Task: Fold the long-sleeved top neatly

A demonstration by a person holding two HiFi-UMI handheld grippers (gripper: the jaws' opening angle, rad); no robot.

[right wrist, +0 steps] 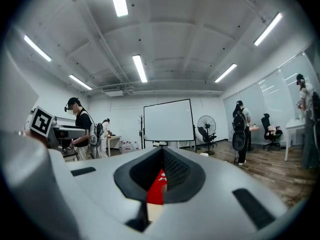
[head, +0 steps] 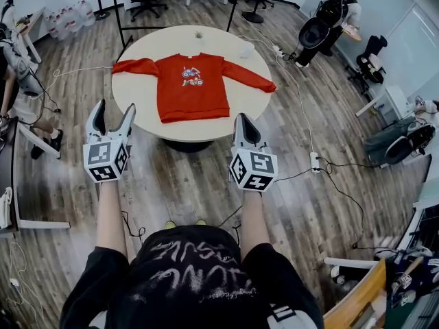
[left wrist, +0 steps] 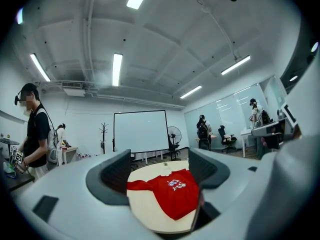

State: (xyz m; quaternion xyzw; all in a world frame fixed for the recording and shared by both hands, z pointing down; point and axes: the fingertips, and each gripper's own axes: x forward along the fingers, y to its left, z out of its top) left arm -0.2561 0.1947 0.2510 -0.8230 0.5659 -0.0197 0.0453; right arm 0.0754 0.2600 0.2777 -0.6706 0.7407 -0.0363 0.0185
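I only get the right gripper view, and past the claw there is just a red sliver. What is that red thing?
Observer: A red long-sleeved top, lying spread flat on a round table.
Operator: Is the other claw holding it?
Observer: No. The left claw is open with nothing between its jaws, and it is held on the person's side of the table.
Operator: Which way up is the top?
Observer: Front up: a small printed picture shows on the chest.
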